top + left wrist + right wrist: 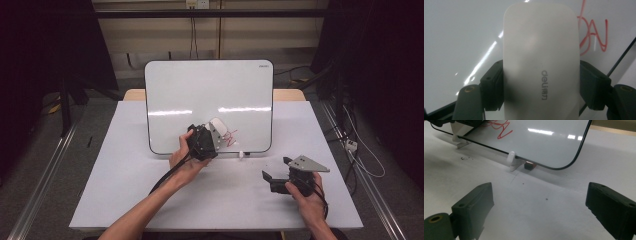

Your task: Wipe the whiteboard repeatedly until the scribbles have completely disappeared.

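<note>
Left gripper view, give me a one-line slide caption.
Hand-held gripper clamps a white eraser against the whiteboard, beside red scribbles.

— Any writing you can read?
— One brand: "deli", grey letters, with two small characters after it that I can't make out. It stands on the white eraser [540, 62], running lengthwise along its back in the left gripper view.
— And the red marks on the whiteboard [200, 90]?
— A red scribble [594, 33] beside the eraser. It looks a little like letters, but I can't read it as a word.
— Anything else on the board?
— A tiny mark [263, 65] in its top right corner in the high view, too small to read.
</note>
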{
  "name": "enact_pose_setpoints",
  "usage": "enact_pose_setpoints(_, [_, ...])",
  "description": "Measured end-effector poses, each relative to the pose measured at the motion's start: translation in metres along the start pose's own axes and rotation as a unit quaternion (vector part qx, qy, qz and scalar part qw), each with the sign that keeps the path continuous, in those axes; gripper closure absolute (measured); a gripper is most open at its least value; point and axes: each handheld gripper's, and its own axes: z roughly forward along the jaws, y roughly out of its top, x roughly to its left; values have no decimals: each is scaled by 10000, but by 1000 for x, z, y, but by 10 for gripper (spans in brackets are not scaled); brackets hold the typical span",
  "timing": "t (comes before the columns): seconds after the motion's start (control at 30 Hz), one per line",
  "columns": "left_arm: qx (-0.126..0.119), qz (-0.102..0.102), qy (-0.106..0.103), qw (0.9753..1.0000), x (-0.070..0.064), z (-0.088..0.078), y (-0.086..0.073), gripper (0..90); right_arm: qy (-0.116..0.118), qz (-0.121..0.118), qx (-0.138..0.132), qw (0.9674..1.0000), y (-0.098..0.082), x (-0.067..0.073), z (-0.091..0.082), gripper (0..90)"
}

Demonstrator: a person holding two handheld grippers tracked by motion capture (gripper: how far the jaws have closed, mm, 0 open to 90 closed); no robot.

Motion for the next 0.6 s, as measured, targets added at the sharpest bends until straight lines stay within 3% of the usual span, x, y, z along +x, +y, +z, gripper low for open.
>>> enact_pose_setpoints(0.1, [-9, 79, -16, 10000, -5, 1, 2, 304, 6, -2, -3, 10000, 0, 0, -1, 79])
enact_pose_setpoints(0.17, [-24, 88, -147, 9999, -9, 3, 2, 304, 5, 3, -8, 10000, 0, 0, -1, 79])
enact_pose_setpoints(0.27, [8, 312, -326, 9990, -25, 6, 6, 304, 15, 8, -6, 10000, 0, 0, -1, 79])
enact_pose_setpoints(0.3, [25, 399, -297, 9988, -32, 7, 7, 303, 9, 4, -6, 10000, 0, 0, -1, 79])
enact_pose_setpoints(0.33, [43, 353, -204, 9992, -36, 7, 9, 304, 11, -5, -7, 10000, 0, 1, -1, 79])
enact_pose_setpoints(0.47, [23, 232, -399, 9989, -31, 8, 10, 303, 39, -20, -29, 10000, -1, 1, -3, 78])
enact_pose_setpoints(0.6, [68, 256, -353, 9990, -32, 8, 11, 303, 9, 19, -34, 10000, -1, -2, -4, 78])
